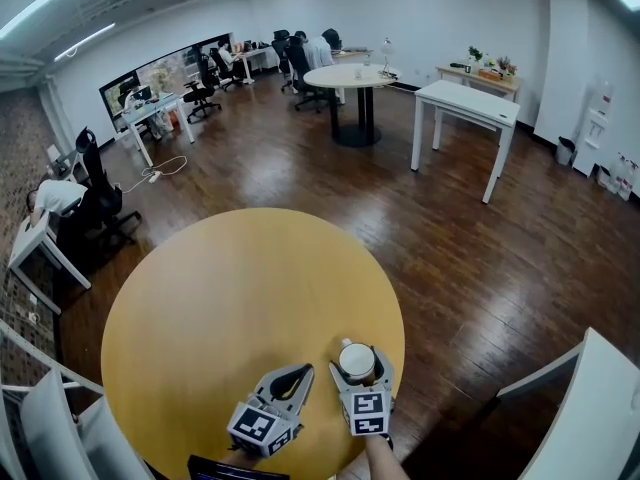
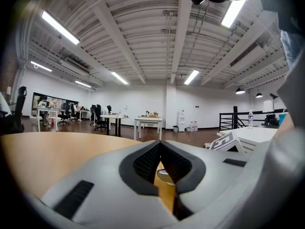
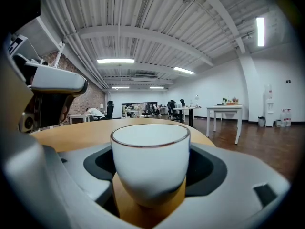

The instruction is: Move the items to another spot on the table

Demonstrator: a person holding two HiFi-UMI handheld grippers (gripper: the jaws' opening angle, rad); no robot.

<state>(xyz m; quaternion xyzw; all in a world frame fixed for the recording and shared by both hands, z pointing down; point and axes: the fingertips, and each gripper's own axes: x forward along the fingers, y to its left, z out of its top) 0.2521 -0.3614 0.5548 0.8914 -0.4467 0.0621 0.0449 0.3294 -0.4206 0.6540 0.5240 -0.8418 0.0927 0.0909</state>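
White cup (image 3: 150,161), one only, clamped in right hand-held gripper (image 1: 360,364); left hand-held gripper (image 1: 298,373) closed; one wooden table (image 1: 220,298).

I get a bright, even picture from long ceiling lights (image 2: 59,26); the wood floor (image 1: 330,183) shows soft glare. Both gripper views bend and go black at their edges.

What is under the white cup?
Only the bare top of the round yellow table shows below the white cup; whether the cup touches it is hidden.
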